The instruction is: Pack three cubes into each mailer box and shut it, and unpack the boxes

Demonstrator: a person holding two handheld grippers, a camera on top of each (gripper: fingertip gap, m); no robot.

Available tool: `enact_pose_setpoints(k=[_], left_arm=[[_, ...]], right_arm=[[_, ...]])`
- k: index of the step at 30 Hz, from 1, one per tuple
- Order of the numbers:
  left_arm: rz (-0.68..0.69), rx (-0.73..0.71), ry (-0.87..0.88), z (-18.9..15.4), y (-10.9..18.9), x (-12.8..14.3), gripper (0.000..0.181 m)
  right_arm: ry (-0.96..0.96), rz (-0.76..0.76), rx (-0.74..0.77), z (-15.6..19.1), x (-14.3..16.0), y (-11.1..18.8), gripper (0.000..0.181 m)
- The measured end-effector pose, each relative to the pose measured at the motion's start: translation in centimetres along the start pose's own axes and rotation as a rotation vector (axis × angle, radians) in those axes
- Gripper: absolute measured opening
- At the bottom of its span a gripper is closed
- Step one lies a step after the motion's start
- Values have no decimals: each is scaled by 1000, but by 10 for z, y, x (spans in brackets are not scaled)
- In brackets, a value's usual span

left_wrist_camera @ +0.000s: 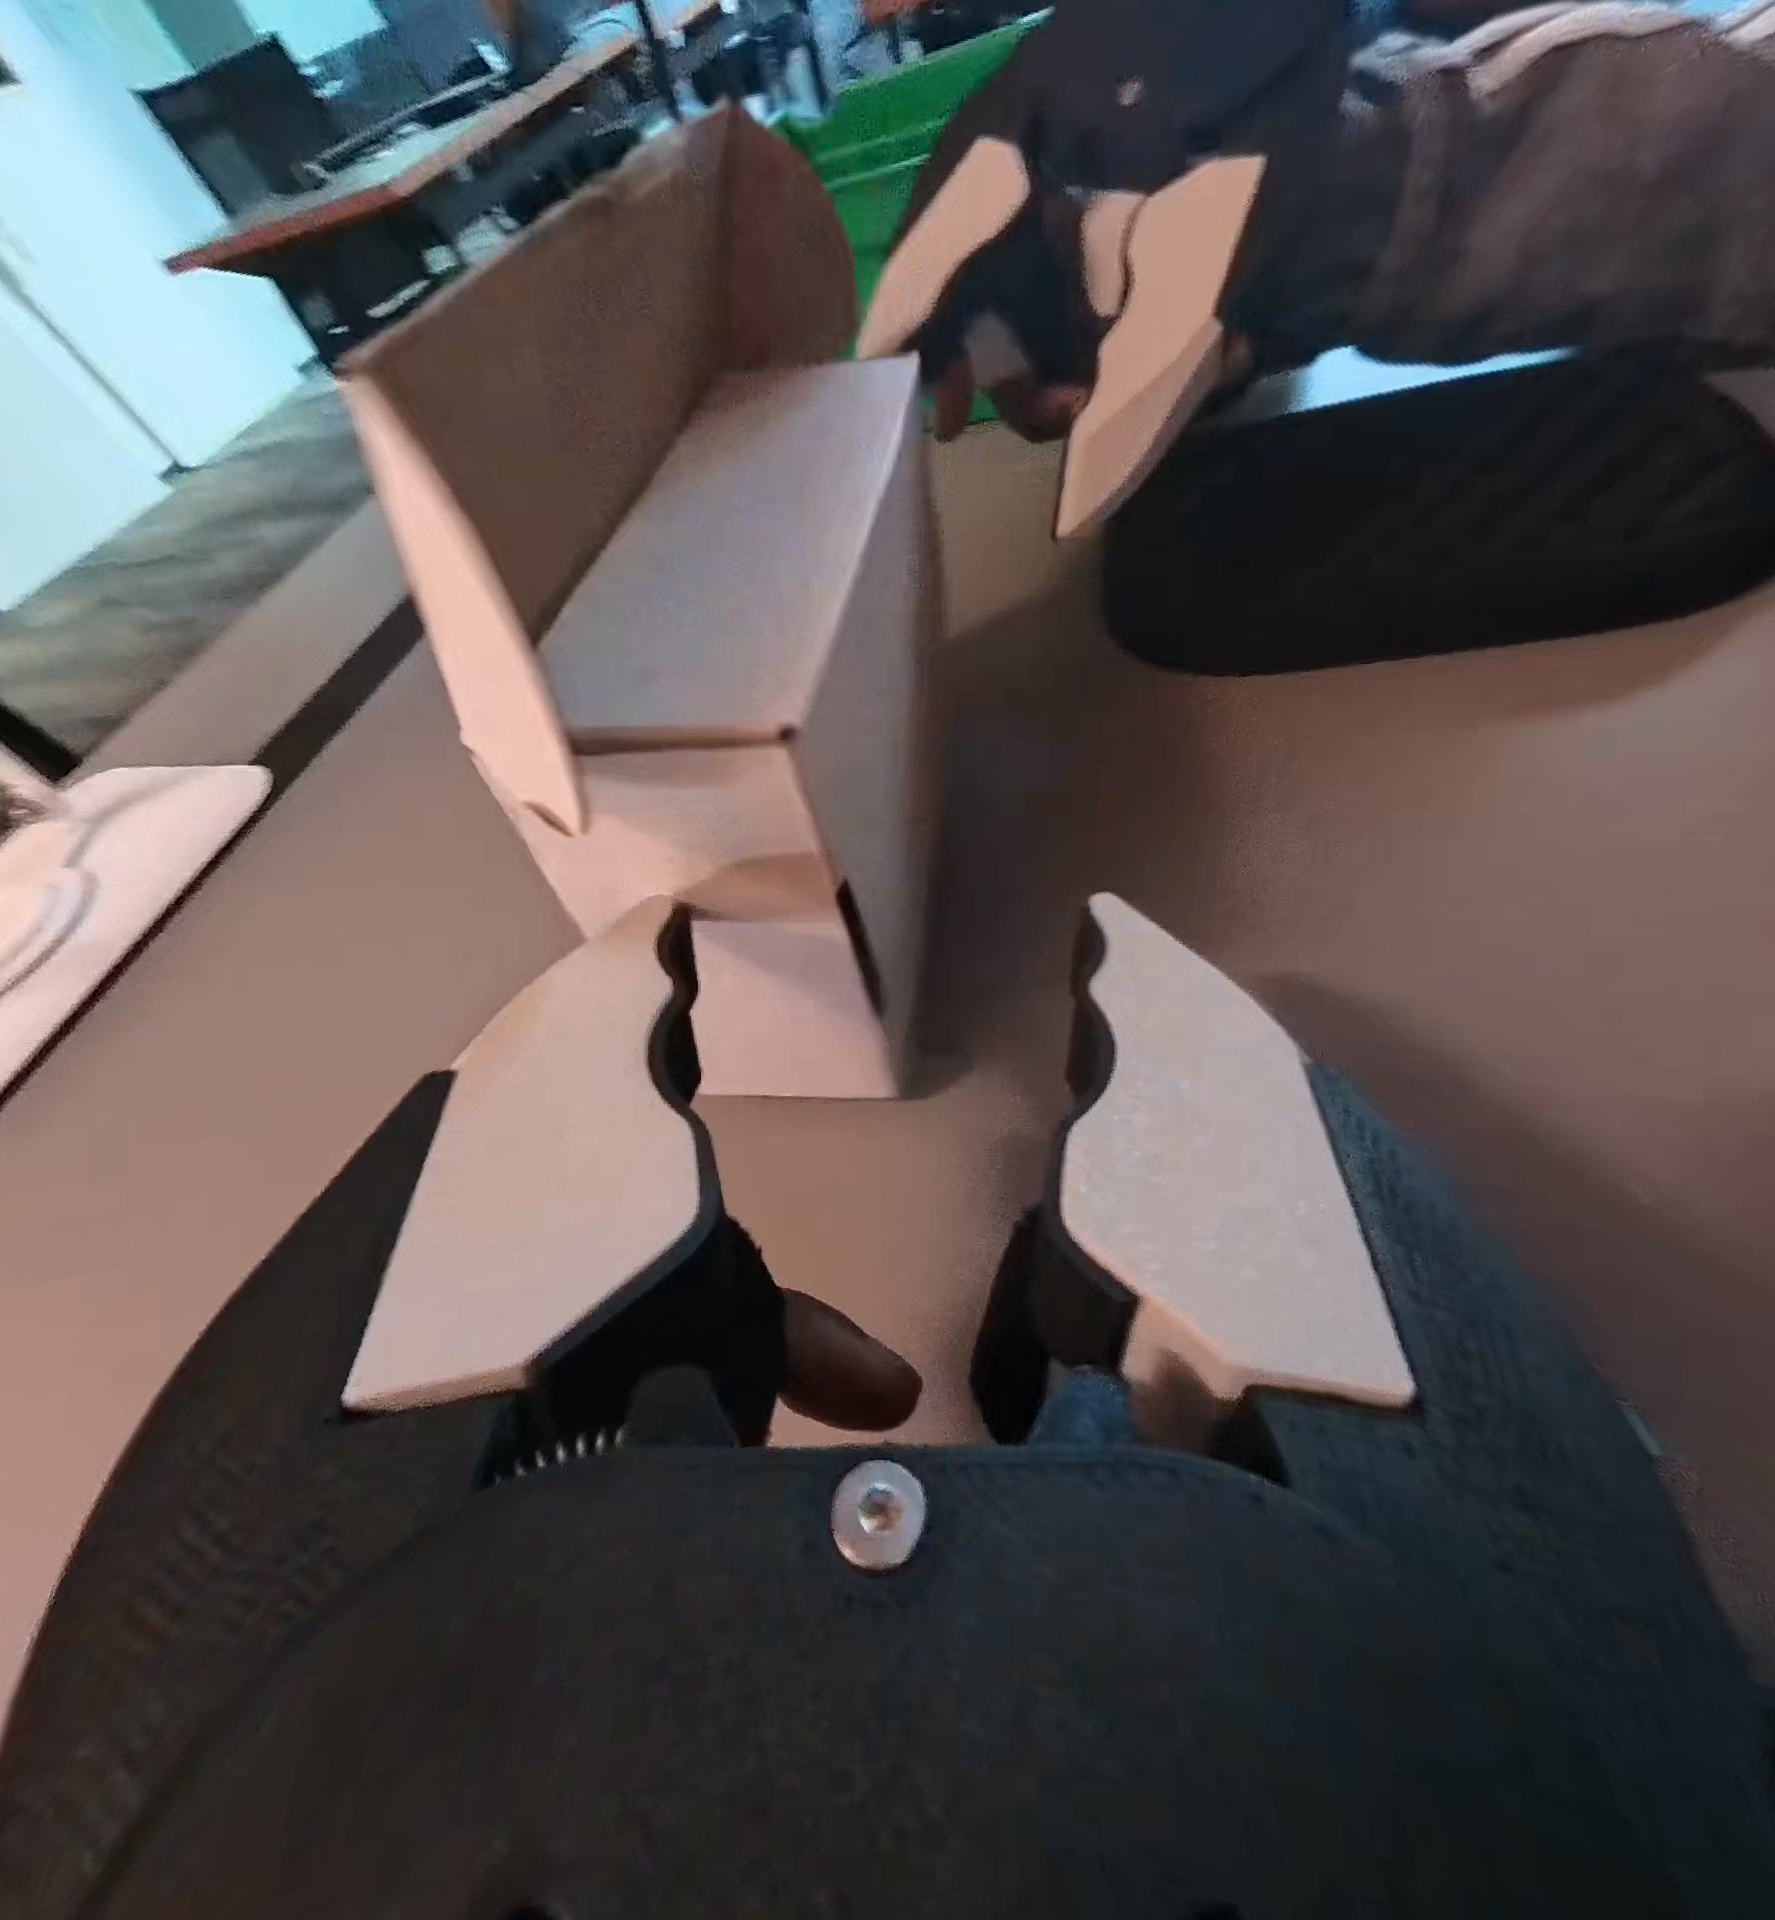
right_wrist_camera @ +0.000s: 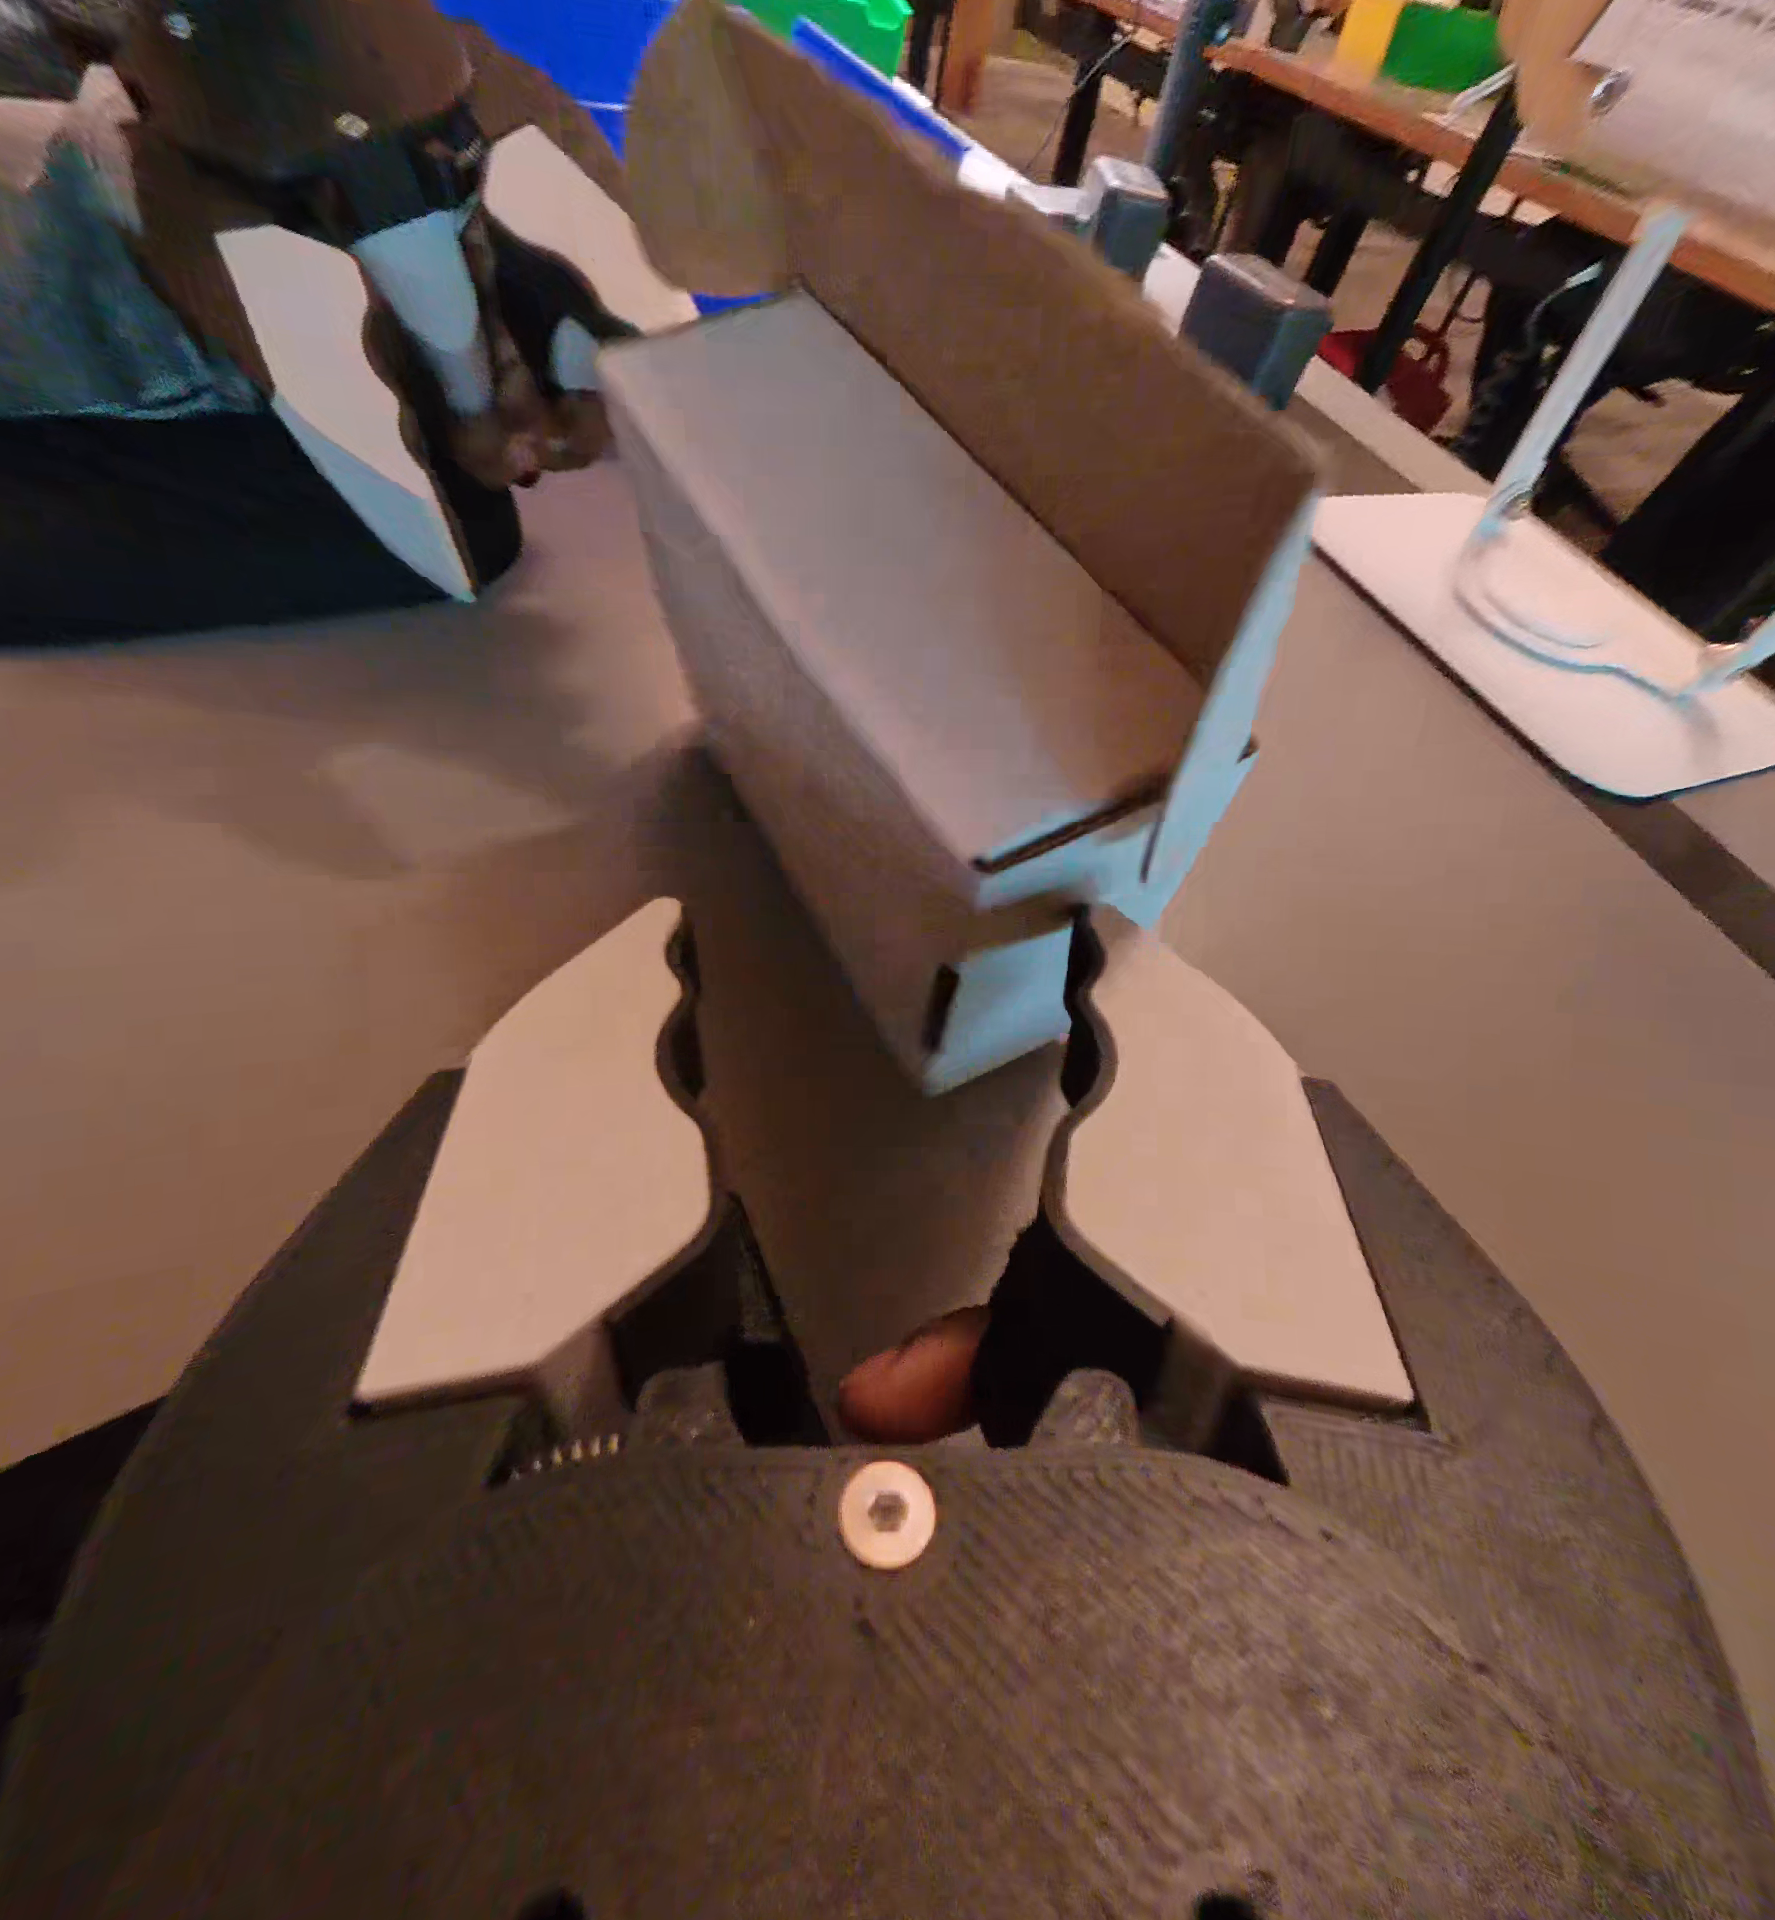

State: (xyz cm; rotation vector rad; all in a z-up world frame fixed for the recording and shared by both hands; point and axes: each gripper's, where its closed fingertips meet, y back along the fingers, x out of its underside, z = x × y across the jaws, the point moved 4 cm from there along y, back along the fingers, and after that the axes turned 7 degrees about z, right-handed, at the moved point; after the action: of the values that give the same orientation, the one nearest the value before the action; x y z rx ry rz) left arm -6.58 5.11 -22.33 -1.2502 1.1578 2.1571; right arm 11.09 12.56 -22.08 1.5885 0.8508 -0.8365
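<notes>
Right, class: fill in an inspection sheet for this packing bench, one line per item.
Surface: plain brown table, mostly bare.
Job's things: one cardboard mailer box on the table, lid flap standing up; no cubes seen.
Clutter: flat white stand base at the table edge.
Grippers: left gripper open, at one end of the box; right gripper open, at the other end, the box end between its fingers.
Cables: nothing seen.
Surroundings: other desks, green bin and blue bin behind.
</notes>
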Motion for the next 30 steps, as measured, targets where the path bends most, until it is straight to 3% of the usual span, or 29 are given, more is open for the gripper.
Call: enact_pose_setpoints(k=[5,10,13,17,23,30], left_arm=[[5,-197,36,20,1,0,33],[82,-207,77,24,-5,10,35],[90,-219,73,24,-7,8,52],[29,-344,48,31,1,-2,71],[-12,-424,-66,26,0,-24,67],[-2,-437,-58,29,-4,-24,60]], right_arm=[[-3,-10,104,-6,0,-4,36],[-14,-14,142,-9,-2,-8,31],[-1,-15,153,-9,-3,-10,48],[72,-69,270,-16,-12,-5,76],[197,-81,338,-9,-24,-7,59],[181,-78,346,-11,-23,-7,50]])
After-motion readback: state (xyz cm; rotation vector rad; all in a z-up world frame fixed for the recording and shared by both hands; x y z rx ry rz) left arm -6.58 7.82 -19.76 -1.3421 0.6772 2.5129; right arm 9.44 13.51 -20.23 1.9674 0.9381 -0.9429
